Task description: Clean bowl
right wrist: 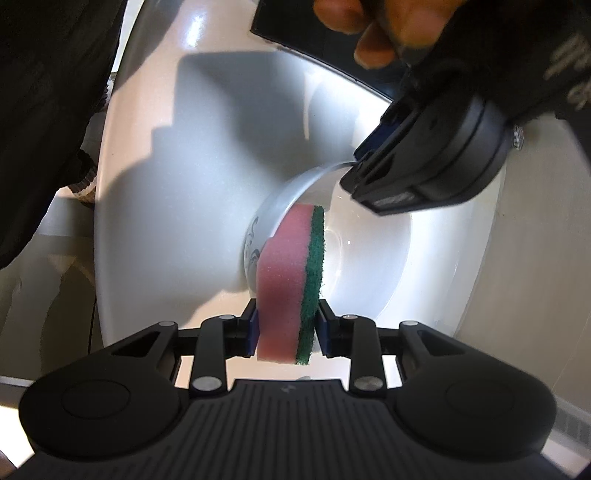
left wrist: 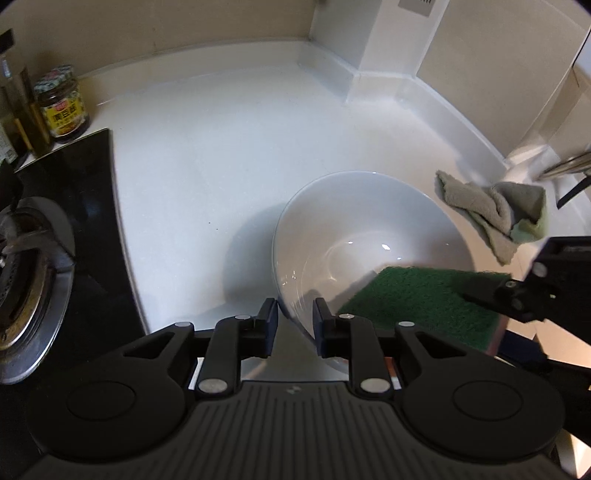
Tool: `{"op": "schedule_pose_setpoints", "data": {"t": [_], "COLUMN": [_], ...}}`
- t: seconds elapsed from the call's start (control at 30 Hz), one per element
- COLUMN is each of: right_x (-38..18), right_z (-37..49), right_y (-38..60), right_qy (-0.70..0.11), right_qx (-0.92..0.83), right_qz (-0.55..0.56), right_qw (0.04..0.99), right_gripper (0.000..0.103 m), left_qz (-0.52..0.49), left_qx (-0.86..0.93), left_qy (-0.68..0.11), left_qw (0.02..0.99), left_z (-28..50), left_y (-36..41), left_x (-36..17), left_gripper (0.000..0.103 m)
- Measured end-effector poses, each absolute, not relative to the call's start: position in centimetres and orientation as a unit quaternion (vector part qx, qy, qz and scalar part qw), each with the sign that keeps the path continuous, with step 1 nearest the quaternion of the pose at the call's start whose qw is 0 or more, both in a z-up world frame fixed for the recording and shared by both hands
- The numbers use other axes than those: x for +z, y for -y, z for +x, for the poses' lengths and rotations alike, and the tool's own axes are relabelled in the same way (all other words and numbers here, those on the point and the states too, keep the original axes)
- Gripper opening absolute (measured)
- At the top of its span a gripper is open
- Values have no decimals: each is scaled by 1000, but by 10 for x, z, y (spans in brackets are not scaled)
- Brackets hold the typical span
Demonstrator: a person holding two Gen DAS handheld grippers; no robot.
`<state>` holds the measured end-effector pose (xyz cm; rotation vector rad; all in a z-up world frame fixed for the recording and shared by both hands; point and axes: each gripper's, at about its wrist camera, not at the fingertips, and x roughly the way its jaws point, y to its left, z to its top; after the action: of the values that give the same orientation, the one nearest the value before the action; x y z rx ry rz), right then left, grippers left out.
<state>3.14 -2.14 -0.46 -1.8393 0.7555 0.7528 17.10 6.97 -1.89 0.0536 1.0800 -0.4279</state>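
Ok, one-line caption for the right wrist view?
Right gripper presses a pink-and-green sponge into the tilted white bowl, its rim between the left gripper's fingers.

Both views dim, heavy fisheye bending, black vignette at corners. Glare specks inside bowl [left wrist: 369, 236]; its shadow falls toward 9 o'clock on countertop [left wrist: 221, 147]. Right-wrist view: hand [right wrist: 376, 29] blurred at 12 o'clock.

One white bowl [left wrist: 369, 236] is seen on the counter [left wrist: 221, 147]. One sponge [right wrist: 291, 280], pink with a green scouring face, is counted. One grey cloth [left wrist: 491, 214] is seen. One labelled jar [left wrist: 62, 107] and one bottle of oil [left wrist: 26, 110] are counted beside one gas burner [left wrist: 26, 266]. Two grippers are shown, the left gripper [left wrist: 294, 325] and the right gripper [right wrist: 286, 325].
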Motion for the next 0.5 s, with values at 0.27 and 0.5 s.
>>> {"op": "schedule_pose_setpoints", "data": {"t": [0.27,0.5], "right_x": [-8,-11], "right_z": [36,41], "right_y": [23,24], "right_qy": [-306,-310], "right_qx": [309,308], "right_qz": [-757,-750], "right_qw": [488,496], "right_gripper": [27,27], "left_qz": [47,12], "left_qx": [-195,-185], "left_qy": [-521,-513], "left_qw": [830,838], "left_z": [207,165], "left_y": [-64,-73], "left_x": [-24,-14], "left_gripper": [28,27]}}
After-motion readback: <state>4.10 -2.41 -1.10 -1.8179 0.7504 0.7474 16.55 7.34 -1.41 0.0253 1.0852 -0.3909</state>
